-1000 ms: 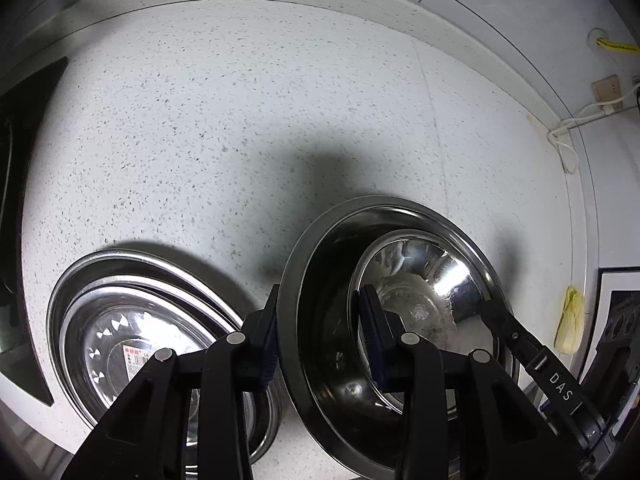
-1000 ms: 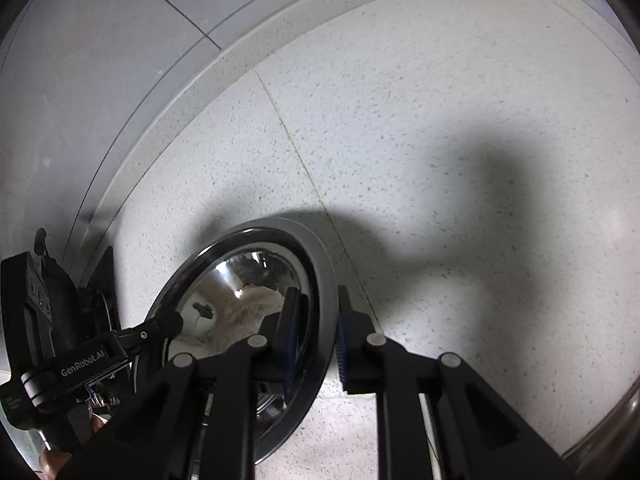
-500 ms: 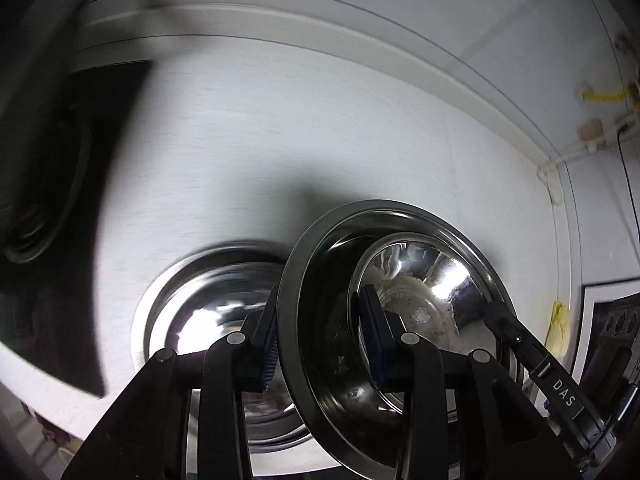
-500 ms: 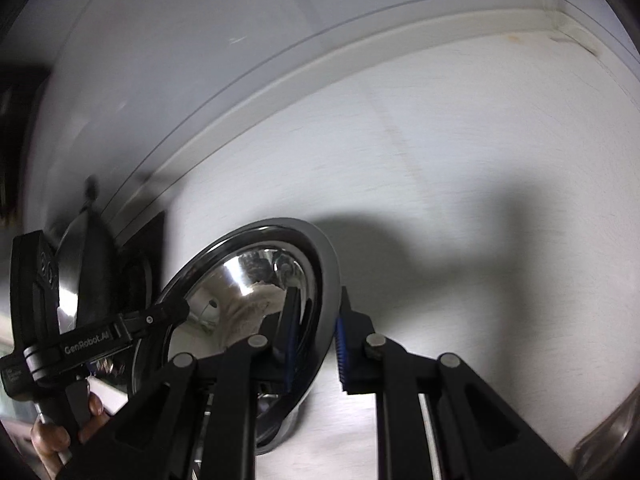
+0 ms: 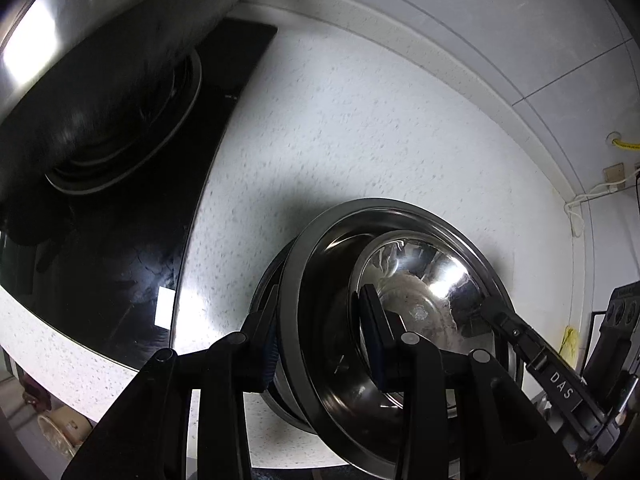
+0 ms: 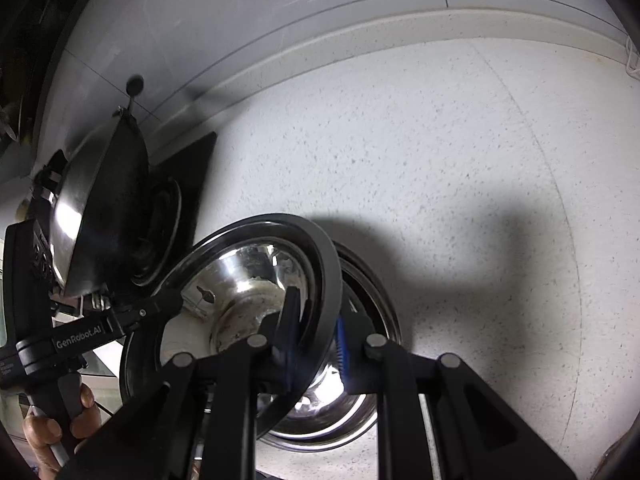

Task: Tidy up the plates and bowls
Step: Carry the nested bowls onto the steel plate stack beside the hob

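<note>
Carrying a steel bowl [image 5: 400, 320] between both tools, held off the speckled white desk [image 5: 360, 120] and directly over a stack of steel plates [image 6: 372, 300] lying on it. Left tool [image 5: 320, 336] pinches the bowl's near-left rim, one pad outside the wall, one inside; right tool [image 6: 316, 332] pinches the opposite rim the same way, jaws nearly together on the thin lip. Neither is spread.

Two-point rim grip makes sense: bowl is wide, slick and shiny, so one pinch on the edge would let it swing; opposite grips keep it from rotating. It sits tilted in both views, though fisheye may exaggerate that. Some pale residue or a scuff shows on the inner bottom, can't tell which.

Plates below show only as a rim crescent peeking out past the bowl, just beside and under it; can't tell if bowl touches them, looks apart. Judgement: bowl is lined up to be nested on that stack, so stacking step is mid-way, set-down not yet done.

Black glass cooktop [image 5: 120, 220] sits left of the stack, with a dark wok [image 6: 100, 208] leaning over it by the wall. A hand [image 6: 52, 428] grips the left tool's handle at the lower left of the right wrist view. Risk: lowering tilted could clip the plate rim and skid; level it first.
</note>
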